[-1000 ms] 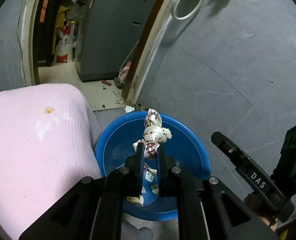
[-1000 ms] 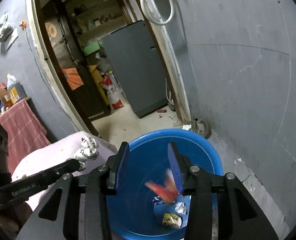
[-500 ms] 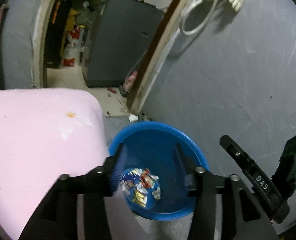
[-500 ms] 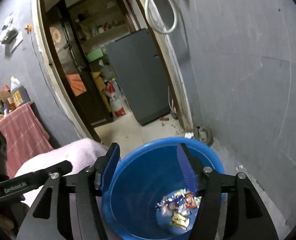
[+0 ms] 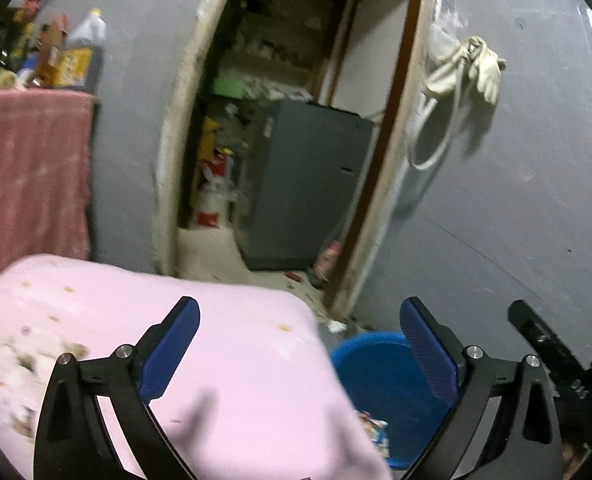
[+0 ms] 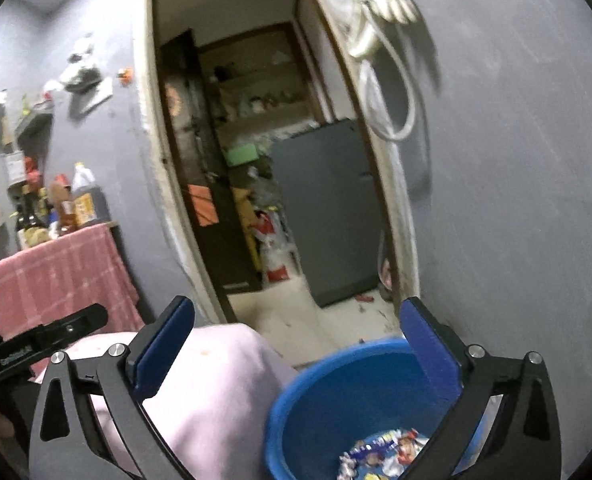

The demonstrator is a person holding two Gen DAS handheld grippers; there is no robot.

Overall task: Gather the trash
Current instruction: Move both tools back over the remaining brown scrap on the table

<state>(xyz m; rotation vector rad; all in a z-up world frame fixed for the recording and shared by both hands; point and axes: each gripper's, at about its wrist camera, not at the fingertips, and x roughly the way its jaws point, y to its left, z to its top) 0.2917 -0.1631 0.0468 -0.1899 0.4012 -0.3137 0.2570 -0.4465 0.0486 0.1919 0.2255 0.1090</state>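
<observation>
The trash (image 6: 379, 454), a loose heap of crumpled wrappers in white, blue and red, lies at the bottom of the blue bucket (image 6: 327, 396); in the right wrist view it sits at about 6 o'clock, and in the left wrist view a corner of it (image 5: 373, 430) shows at about 5 o'clock past the pink edge. The heap is too jumbled and blurred to give any piece a long axis or a heading. The bucket (image 5: 375, 368) stands upright with its mouth facing up, on the grey floor at the foot of the wall. The left gripper (image 5: 299, 354) has its blue-padded fingers spread wide apart, holding nothing and touching nothing, one finger over the pink surface and the other over the bucket. The right gripper (image 6: 297, 354) is likewise spread wide and bare, its right-hand finger in front of the bucket's rim. The pink cover (image 5: 224, 364), soft and ribbed, lies just beside the bucket at 7 to 9 o'clock; crumbs and bits of litter (image 5: 20, 360) speckle it toward 9 o'clock. Beyond, a doorway (image 6: 232, 160) at 12 o'clock opens on a cluttered room with a grey fridge (image 6: 327, 208). A white hose and a glove (image 5: 483, 68) hang on the grey wall at 1 o'clock. At 9 o'clock a red checked cloth (image 6: 60, 272) drapes a stand carrying bottles (image 6: 56, 204).
</observation>
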